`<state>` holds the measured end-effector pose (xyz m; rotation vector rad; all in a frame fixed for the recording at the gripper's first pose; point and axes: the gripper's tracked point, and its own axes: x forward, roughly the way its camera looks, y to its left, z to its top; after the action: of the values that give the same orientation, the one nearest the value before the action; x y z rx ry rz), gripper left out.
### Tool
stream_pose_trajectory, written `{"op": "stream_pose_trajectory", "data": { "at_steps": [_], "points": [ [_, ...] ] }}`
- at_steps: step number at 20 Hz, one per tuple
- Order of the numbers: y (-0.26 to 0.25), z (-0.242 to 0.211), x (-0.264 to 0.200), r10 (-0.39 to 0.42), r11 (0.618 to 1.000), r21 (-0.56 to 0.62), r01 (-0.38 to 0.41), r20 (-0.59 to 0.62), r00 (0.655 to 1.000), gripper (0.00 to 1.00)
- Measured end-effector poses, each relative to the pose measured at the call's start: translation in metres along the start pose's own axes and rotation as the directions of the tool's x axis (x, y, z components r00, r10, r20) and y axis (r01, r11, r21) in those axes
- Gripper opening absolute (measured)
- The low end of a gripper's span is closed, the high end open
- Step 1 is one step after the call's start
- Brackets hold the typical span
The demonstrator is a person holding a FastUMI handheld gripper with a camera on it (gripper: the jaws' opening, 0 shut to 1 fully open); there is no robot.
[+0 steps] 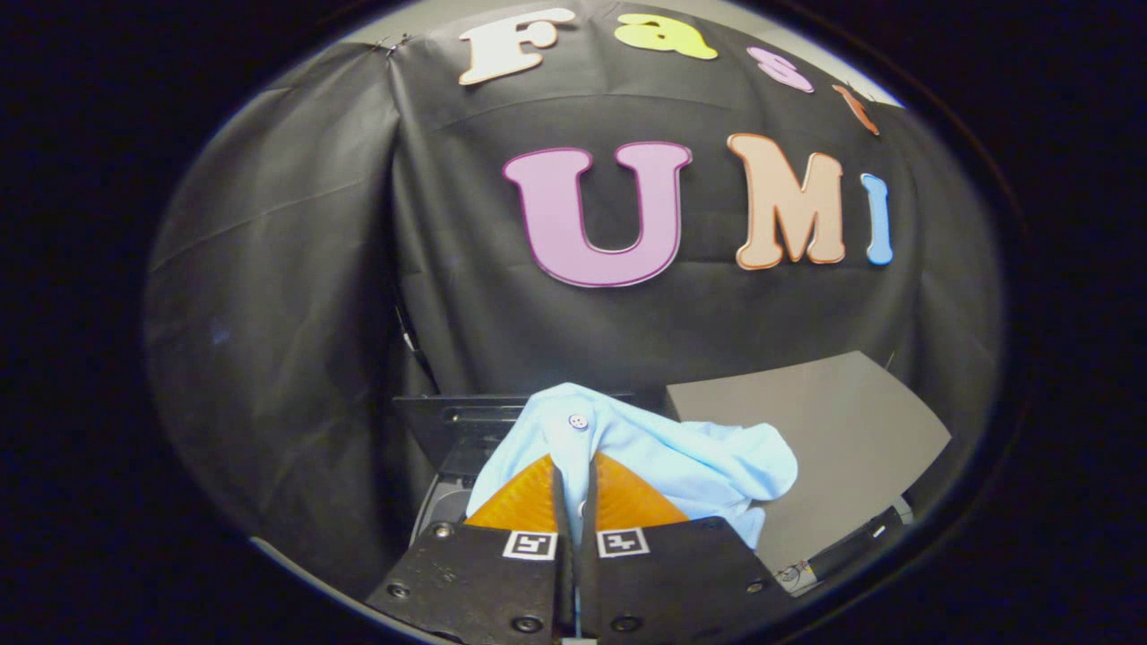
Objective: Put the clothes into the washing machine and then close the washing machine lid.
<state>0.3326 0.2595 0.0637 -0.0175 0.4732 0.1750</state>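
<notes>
Light blue cloth, a buttoned shirt [663, 448], is pinched between the fingers of the hand-held gripper [574, 488], which stand almost together on a fold. Most of the shirt bunches just beyond the fingers and spills to the right. Below and far, the dark washing machine [466, 430] appears open, its grey lid [833, 430] raised at the right. I judge the loose part could catch on the rim or slip from the thin grip. Open room lies left.
</notes>
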Motion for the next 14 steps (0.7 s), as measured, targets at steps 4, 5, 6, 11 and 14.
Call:
{"op": "stream_pose_trajectory", "data": {
  "at_steps": [4,5,6,11,14],
  "points": [
    [0.027,-0.022,0.019,0.050,0.998,0.031,-0.050,-0.021,0.999,0.03],
    [0.032,-0.031,0.024,0.057,0.998,0.033,-0.056,-0.038,0.998,0.03],
    [0.035,-0.038,0.028,0.059,0.998,0.032,-0.057,-0.042,0.997,0.03],
    [0.053,-0.091,0.051,0.095,0.994,0.059,-0.091,-0.083,0.992,0.02],
    [0.056,-0.124,0.063,0.089,0.996,0.021,-0.088,-0.073,0.993,0.03]
  ]
}}
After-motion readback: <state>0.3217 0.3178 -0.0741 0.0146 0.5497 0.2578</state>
